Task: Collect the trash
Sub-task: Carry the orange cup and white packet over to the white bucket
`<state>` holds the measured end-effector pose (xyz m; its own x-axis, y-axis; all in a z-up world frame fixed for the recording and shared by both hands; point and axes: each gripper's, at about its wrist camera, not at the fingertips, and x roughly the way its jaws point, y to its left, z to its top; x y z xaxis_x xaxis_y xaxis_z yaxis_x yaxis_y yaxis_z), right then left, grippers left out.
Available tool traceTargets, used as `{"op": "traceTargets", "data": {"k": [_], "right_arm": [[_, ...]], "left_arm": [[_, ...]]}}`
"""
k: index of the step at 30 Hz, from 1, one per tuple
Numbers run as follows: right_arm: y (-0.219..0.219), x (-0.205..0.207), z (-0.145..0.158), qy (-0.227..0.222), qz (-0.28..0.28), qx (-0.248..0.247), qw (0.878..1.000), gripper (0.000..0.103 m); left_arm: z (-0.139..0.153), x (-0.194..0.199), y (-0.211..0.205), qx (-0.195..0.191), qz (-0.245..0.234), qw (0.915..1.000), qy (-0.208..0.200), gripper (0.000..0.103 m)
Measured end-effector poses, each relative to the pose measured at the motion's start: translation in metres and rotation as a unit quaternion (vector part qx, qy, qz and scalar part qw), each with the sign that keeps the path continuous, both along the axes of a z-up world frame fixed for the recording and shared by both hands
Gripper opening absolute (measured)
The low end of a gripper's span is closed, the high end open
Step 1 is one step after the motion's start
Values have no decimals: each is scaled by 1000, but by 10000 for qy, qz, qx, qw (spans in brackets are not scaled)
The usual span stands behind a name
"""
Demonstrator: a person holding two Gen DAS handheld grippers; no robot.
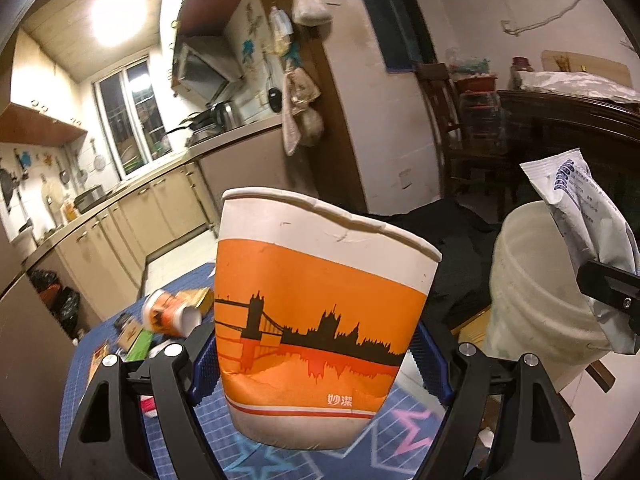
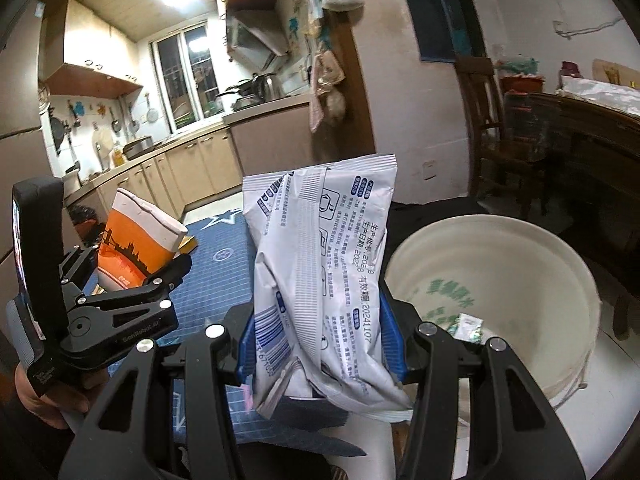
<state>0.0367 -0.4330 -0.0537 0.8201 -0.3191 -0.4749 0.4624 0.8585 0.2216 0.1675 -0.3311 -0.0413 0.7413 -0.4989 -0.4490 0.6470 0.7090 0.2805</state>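
Observation:
My left gripper (image 1: 316,364) is shut on an orange and white paper cup (image 1: 316,312) with a black skyline print, held upright above the blue mat. The same cup (image 2: 136,248) shows at the left of the right wrist view, in the left gripper (image 2: 120,280). My right gripper (image 2: 320,344) is shut on a crumpled white plastic packet (image 2: 320,272) with blue print, standing upright between the blue pads. That packet (image 1: 588,232) appears at the right edge of the left wrist view. A white bucket (image 2: 496,280) stands just right of the packet, with small wrappers inside.
A blue grid mat (image 1: 256,452) covers the table. On it at the left lie another orange cup (image 1: 170,314) on its side and several small boxes and cards. The bucket (image 1: 532,288) stands at the right. Dark cloth lies behind, kitchen counters further back.

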Motion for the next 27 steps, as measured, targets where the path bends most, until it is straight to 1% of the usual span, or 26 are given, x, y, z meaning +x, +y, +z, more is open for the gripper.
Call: {"op": "traceTargets", "data": {"k": [7, 10, 18, 24, 27], "right_arm": [[-23, -21, 3, -63, -397, -32, 9992, 48], [-33, -31, 2, -79, -588, -20, 9982, 48], [-57, -54, -2, -74, -967, -31, 9953, 48], [-80, -74, -5, 124, -1290, -171, 9914, 48], [-96, -80, -9, 306, -1460, -221, 9886, 48]], "left_arm": [[4, -13, -43, 32, -465, 9989, -26, 80], [5, -18, -63, 31, -676, 9977, 30, 80], [-3, -43, -112, 188, -1153, 9932, -13, 80], [-12, -54, -140, 217, -1469, 9888, 157, 80], [-17, -60, -158, 229, -1773, 9836, 233, 80]]}}
